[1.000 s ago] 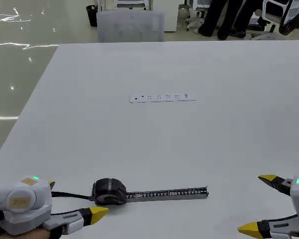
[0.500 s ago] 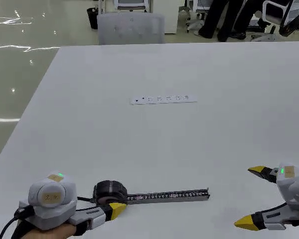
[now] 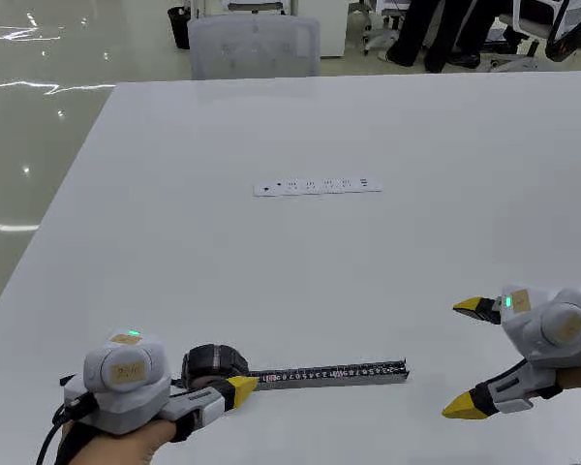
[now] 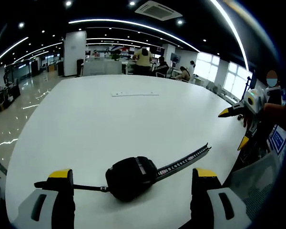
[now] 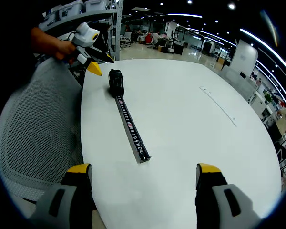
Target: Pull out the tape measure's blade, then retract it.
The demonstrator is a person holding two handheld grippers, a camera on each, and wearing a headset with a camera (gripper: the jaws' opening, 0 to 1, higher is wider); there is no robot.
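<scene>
left gripper view: the left hand-held gripper (image 4: 132,174) is standing wide, jaws either side of the tape measure (image 4: 131,177) at lower centre, not closed on it. the right hand-held gripper (image 3: 463,358) is hovering wide at lower right, apart from the extended blade (image 3: 329,373) lying on the tabletop (image 3: 320,262). likely risk: an off-centre squeeze is going to skid the tape measure aside.

The tape measure's blade (image 3: 329,373) carries numerals too small to read.

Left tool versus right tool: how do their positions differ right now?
The left tool has the case between its jaws; the right tool has bare table. The left tool is at the case end of the blade; the right tool faces its tip, apart. Both are open.
</scene>
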